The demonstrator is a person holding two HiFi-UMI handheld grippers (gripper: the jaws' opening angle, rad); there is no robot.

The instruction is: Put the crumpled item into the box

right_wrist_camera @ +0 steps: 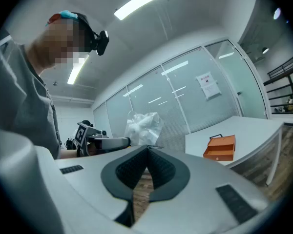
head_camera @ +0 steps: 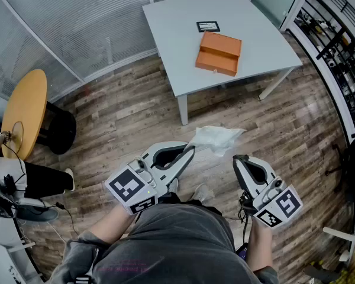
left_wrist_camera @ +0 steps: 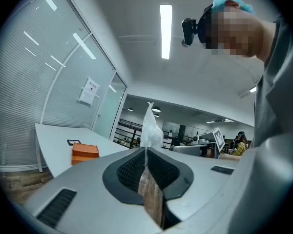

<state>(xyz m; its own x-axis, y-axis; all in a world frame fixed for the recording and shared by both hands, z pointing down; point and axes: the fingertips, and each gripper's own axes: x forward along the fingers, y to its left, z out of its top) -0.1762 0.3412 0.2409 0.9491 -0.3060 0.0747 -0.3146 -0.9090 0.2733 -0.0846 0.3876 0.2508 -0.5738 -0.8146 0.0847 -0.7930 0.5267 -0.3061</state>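
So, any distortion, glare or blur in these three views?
Head view: sharp, fisheye bows the pale rectangular table; soft sheen on the wooden floor. Left gripper view: dark vignette, ceiling strip light blown out. Right gripper view: same vignette; orange drawer-style box stays crisp.

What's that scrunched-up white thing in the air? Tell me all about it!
The crumpled item is white, thin and slightly see-through, like plastic film, full of wrinkles. It hangs above the wooden floor, short of the white table, touching neither. Only the left gripper touches it, jaws pinched shut on one edge; the rest puffs out past the tips.
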